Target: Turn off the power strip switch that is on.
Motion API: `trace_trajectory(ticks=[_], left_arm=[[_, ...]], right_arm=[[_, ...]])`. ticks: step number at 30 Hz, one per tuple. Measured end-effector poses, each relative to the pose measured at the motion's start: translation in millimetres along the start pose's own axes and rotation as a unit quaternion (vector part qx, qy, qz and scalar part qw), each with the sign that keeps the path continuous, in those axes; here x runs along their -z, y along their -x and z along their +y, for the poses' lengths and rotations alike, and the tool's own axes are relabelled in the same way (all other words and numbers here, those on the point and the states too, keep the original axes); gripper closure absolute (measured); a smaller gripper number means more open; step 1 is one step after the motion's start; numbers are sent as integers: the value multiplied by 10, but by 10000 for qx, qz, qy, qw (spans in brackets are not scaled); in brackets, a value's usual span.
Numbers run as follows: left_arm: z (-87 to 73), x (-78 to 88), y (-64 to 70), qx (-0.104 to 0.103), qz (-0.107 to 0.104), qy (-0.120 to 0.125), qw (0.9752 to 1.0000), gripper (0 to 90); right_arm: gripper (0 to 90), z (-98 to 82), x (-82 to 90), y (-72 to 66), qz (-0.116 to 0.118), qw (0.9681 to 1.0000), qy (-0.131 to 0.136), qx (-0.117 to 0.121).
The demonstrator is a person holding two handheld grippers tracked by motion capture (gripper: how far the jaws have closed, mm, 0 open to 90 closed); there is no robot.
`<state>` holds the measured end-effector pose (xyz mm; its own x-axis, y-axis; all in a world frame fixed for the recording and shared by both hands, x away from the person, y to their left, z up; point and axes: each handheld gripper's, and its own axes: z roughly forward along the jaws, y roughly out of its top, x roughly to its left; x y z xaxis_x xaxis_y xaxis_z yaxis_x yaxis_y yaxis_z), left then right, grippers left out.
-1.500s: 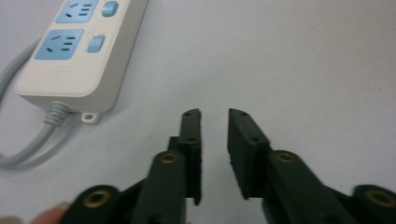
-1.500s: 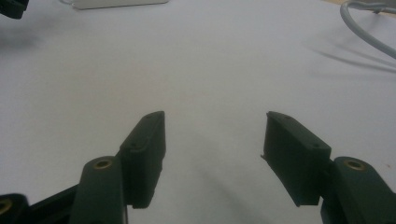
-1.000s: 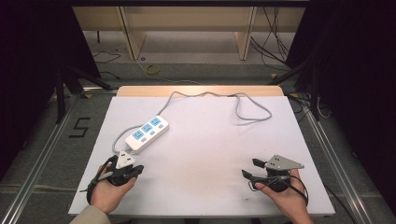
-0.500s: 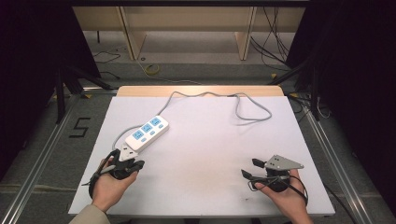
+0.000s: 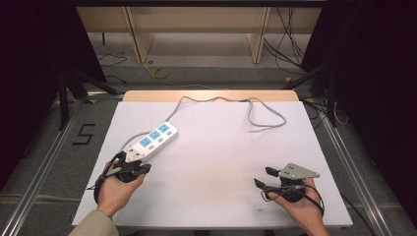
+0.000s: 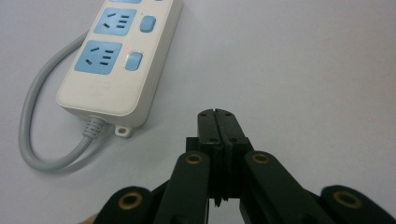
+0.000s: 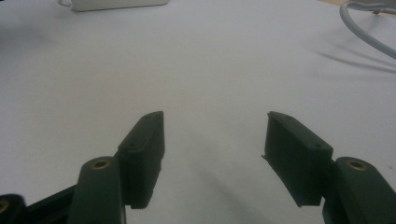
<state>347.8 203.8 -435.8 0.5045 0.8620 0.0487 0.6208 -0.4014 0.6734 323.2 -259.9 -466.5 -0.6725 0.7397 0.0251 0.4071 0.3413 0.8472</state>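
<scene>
A white power strip [image 5: 152, 139] with blue sockets lies aslant on the white table, left of centre. Its grey cable [image 5: 255, 110] loops across the far side of the table. My left gripper [image 5: 142, 168] sits just below the strip's near end, its jaws pressed together with nothing between them. In the left gripper view the power strip [image 6: 119, 60] lies up and to the left of the left gripper [image 6: 217, 114], a short gap apart. My right gripper [image 5: 261, 178] rests near the front right of the table and stands open over bare surface; the right gripper [image 7: 212, 140] holds nothing.
The white table top [image 5: 216, 162] has a wooden strip [image 5: 211, 96] along its far edge. The grey cable's bend [image 7: 369, 32] lies far ahead of the right gripper. Metal rails [image 5: 39, 167] run along both sides on the floor, and cables lie on the floor behind.
My left gripper has moved up toward the near end of the power strip. The right gripper has stayed in place and open.
</scene>
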Motion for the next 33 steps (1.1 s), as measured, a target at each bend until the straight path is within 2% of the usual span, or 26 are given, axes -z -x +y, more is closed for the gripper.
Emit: trace_trajectory(ticks=[13,33], left_arm=[[66,-28,-70,-47,70,-88,9999,895],[150,-34,-149,86,50,-90,9999,895]], right_arm=[[388,1,-1,-1,-8,10000,11,-1],[387,4,6,-3,-21,10000,3,3]])
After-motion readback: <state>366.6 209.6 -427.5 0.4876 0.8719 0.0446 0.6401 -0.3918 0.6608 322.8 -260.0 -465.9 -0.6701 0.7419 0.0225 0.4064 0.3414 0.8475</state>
